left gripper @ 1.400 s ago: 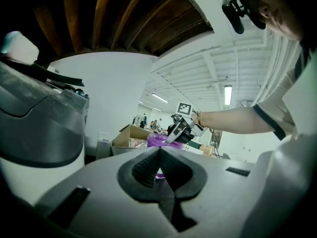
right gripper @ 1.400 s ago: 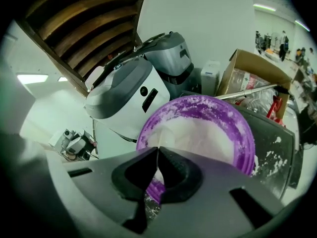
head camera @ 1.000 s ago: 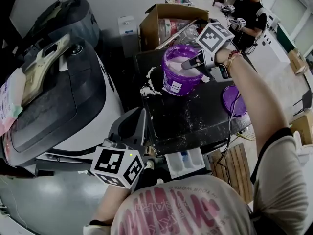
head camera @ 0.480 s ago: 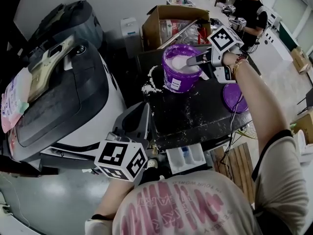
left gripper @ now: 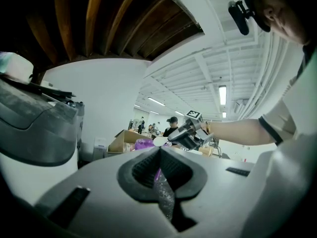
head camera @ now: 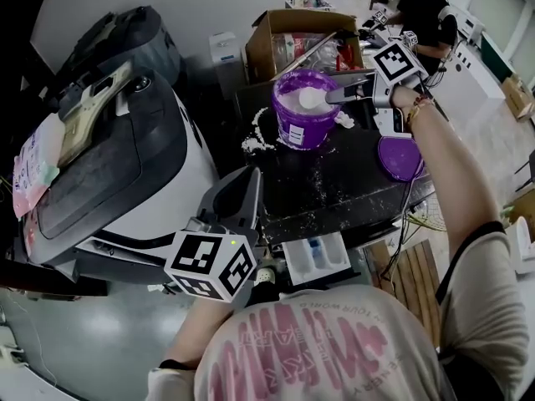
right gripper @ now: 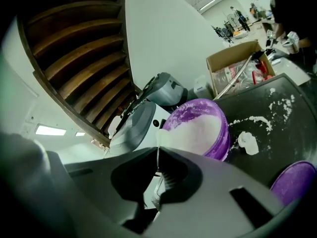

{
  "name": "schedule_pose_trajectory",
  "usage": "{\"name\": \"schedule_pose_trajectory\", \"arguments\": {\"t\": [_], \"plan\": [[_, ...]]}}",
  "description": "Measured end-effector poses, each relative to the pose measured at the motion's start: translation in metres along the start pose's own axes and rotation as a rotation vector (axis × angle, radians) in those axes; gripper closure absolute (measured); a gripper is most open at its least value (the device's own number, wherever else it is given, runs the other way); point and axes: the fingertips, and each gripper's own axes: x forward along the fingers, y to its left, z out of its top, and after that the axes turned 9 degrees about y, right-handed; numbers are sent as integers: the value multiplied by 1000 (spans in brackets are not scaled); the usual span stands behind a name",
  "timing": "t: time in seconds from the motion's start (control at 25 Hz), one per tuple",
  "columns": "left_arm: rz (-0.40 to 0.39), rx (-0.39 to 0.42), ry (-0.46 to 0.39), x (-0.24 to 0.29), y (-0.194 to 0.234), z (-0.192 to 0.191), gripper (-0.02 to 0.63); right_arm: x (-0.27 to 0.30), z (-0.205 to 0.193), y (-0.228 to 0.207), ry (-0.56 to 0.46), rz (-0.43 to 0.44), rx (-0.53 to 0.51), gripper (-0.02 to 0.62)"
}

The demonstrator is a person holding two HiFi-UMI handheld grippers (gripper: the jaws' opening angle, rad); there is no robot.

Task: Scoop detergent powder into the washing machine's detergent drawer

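Note:
A purple tub (head camera: 303, 132) of white detergent powder stands on the black table (head camera: 334, 199). My right gripper (head camera: 341, 95) is shut on the handle of a white scoop (head camera: 315, 98), which is heaped with powder and held level just over the tub's rim. In the right gripper view the tub (right gripper: 220, 138) lies just beyond the jaws (right gripper: 158, 155). The white detergent drawer (head camera: 316, 257) stands pulled out below the table's near edge. My left gripper (head camera: 249, 182) hovers left of the drawer, by the washing machine (head camera: 125, 174), jaws shut (left gripper: 159, 150).
The purple lid (head camera: 399, 157) lies on the table's right side. Spilled powder (head camera: 255, 136) is strewn left of the tub and across the table. A cardboard box (head camera: 284, 36) stands behind the tub. A person (head camera: 426, 19) stands far back. A wooden pallet (head camera: 401, 286) lies right of the drawer.
My right gripper has lifted the scoop out of the tub's powder, levelled it and drawn it a little to the right. The left gripper has drifted slightly upward.

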Motion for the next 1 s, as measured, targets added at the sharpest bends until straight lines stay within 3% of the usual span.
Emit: {"name": "schedule_pose_trajectory", "arguments": {"t": [0.36, 0.6, 1.0], "plan": [[-22, -8, -3, -10, -30, -5, 604, -20, -39, 9, -69, 67, 35, 594], [20, -11, -42, -20, -42, -9, 604, -17, -88, 6, -85, 96, 60, 594], [30, -55, -4, -22, -67, -51, 604, -8, -168, 0, -101, 178, 138, 594]]}}
